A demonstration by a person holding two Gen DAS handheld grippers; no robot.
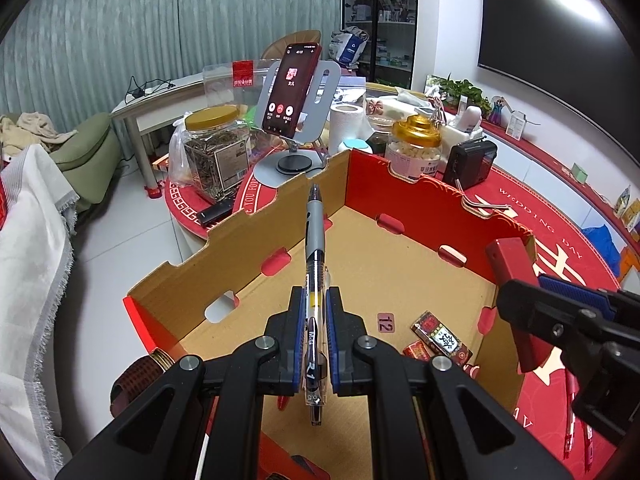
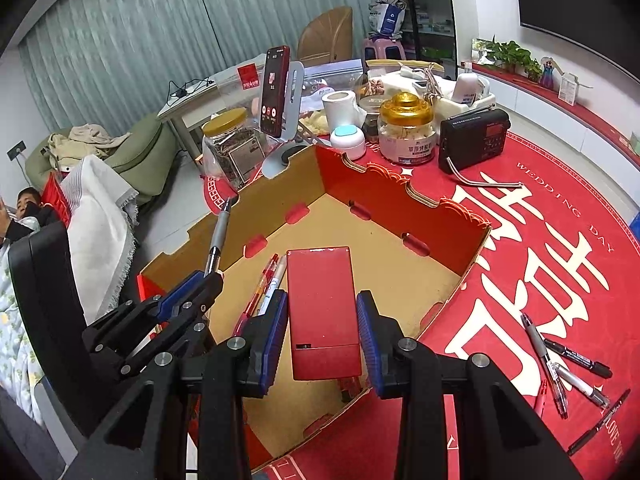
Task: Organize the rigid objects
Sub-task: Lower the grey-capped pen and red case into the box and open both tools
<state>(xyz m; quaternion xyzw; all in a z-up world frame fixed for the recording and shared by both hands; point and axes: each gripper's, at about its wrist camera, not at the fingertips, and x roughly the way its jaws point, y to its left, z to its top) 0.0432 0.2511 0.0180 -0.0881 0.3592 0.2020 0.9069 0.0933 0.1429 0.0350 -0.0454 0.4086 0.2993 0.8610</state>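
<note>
My left gripper point(image 1: 314, 312) is shut on a grey and clear pen point(image 1: 314, 248), held above the open cardboard box point(image 1: 256, 236); the pen also shows in the right wrist view point(image 2: 218, 236). My right gripper point(image 2: 322, 320) is shut on a flat red box point(image 2: 322, 308), held over the cardboard box point(image 2: 440, 216); it also shows in the left wrist view point(image 1: 512, 268). Small red packets point(image 1: 440, 338) lie on the box floor. Pens point(image 2: 266, 284) lie inside the box below the red box.
Several loose pens and markers point(image 2: 568, 364) lie on the red tablecloth point(image 2: 540, 240) right of the box. Behind the box stand a phone on a stand point(image 1: 290, 92), two jars point(image 1: 216, 152) point(image 2: 406, 128), a black radio point(image 2: 474, 140) and a paper roll point(image 2: 340, 108).
</note>
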